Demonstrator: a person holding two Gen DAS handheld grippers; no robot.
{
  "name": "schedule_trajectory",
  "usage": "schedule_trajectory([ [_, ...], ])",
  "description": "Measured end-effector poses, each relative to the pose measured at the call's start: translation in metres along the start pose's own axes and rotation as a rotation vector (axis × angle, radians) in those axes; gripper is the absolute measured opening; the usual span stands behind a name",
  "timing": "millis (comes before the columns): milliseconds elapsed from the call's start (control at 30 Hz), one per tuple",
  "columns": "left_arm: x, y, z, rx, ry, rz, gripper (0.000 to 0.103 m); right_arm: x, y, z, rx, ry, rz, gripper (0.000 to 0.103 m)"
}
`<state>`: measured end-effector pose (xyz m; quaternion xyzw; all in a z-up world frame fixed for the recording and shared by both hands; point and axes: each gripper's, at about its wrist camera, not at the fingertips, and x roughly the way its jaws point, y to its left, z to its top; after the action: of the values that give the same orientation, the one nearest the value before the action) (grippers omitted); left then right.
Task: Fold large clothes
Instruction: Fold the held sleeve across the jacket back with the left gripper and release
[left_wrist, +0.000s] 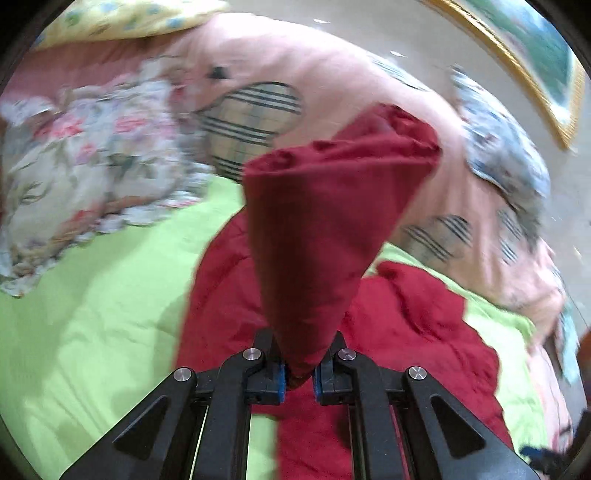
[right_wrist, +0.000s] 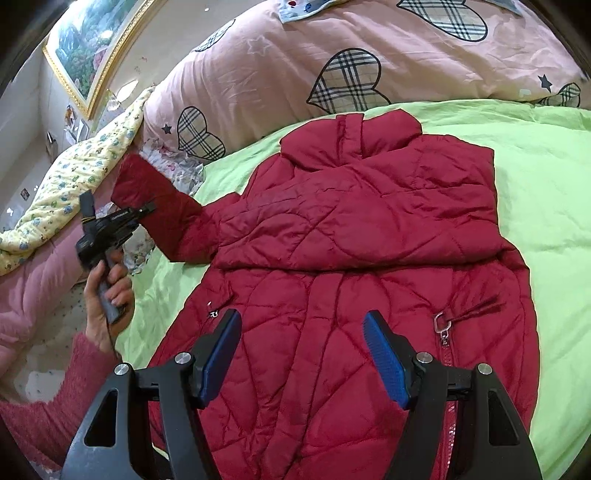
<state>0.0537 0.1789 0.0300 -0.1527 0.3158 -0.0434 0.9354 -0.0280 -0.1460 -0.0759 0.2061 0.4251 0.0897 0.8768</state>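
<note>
Jacket (right_wrist: 354, 236), red quilted, spread on green sheet (right_wrist: 546, 192), sleeve (left_wrist: 332, 229) pinched in left tongs (left_wrist: 299, 373), right tongs (right_wrist: 303, 354) wide apart, empty.

Bright, even indoor light, soft shadows; heavy motion blur in left wrist view, sharp right, fisheye-bent edges.

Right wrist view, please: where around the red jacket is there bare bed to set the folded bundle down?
The green sheet is bare right of the red jacket, up to the pink heart duvet. A narrower green strip lies left of it, but the left gripper, holding the sleeve, crowds that side. The right gripper hangs open above the hem.
</note>
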Motion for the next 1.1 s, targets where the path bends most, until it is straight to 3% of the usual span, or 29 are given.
schedule_trajectory([
  [200, 0.001, -0.049, -0.029, 0.088, 0.061, -0.103, 0.008, -0.001, -0.009, 0.001, 0.012, -0.009, -0.004, 0.071],
  [600, 0.081, -0.098, -0.037, 0.178, 0.191, -0.214, 0.008, -0.002, -0.035, 0.009, 0.096, -0.046, 0.017, 0.071],
  [867, 0.138, -0.139, -0.06, 0.208, 0.283, -0.252, 0.009, -0.001, -0.063, 0.038, 0.197, -0.107, 0.095, 0.071],
  [1100, 0.184, -0.194, -0.087, 0.327, 0.323, -0.222, 0.009, 0.017, -0.101, 0.069, 0.356, -0.163, 0.185, 0.071],
])
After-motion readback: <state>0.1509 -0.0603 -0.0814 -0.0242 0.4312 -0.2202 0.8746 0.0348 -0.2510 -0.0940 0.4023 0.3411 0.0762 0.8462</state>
